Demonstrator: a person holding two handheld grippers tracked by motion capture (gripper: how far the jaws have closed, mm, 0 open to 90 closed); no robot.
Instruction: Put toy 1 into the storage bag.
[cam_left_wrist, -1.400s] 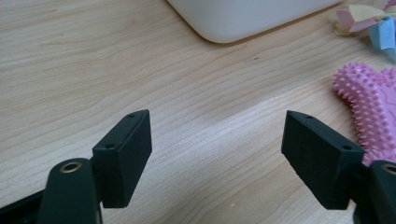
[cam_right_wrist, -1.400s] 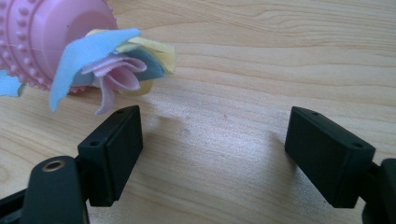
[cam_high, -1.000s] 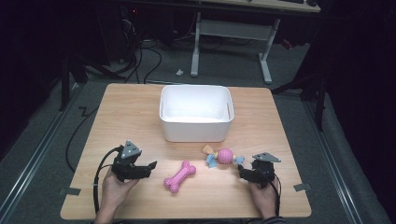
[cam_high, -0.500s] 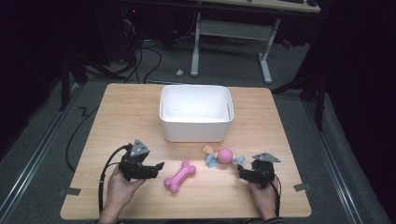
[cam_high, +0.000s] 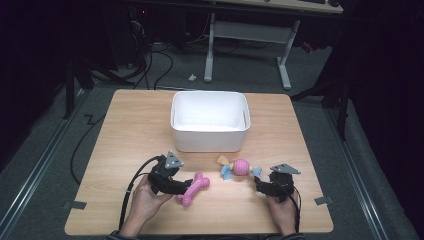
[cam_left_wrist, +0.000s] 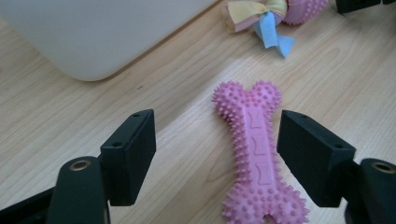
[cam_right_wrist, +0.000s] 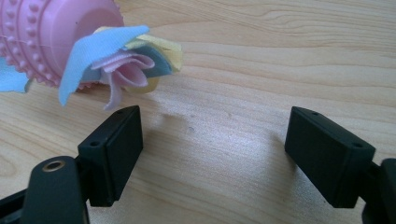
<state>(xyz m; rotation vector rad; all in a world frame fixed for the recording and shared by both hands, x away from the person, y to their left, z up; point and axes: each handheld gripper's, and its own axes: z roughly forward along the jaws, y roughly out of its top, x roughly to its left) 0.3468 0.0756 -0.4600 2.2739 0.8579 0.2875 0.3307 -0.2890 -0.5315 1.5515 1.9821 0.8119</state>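
Left tool (cam_left_wrist: 212, 154) is held with its jaws spread wide and low over the counter (cam_high: 125, 145), nothing being gripped. A pink spiked bone toy (cam_left_wrist: 257, 154) is seen between the jaws in the left gripper view, lying flat on the wood, nearer the jaw on the right of that view; whether that jaw touches it cannot be told. Ahead of this tool and to its left, the rounded corner of a white bin (cam_left_wrist: 98, 37) is observed; ahead and to its right, a pink knobbed ball with pastel fabric strips (cam_left_wrist: 275, 14) is noted. Right tool (cam_right_wrist: 212, 156) is likewise found wide open and empty, bare wood lying between its jaws. The fabric strips of the ball toy (cam_right_wrist: 112, 60) are recorded just ahead of the jaw on the left of the right gripper view, apart from it. In the high view, both tools are held by hands at the near edge, the left hand (cam_high: 145, 202) behind the bone, the right hand (cam_high: 282, 212) behind the ball.
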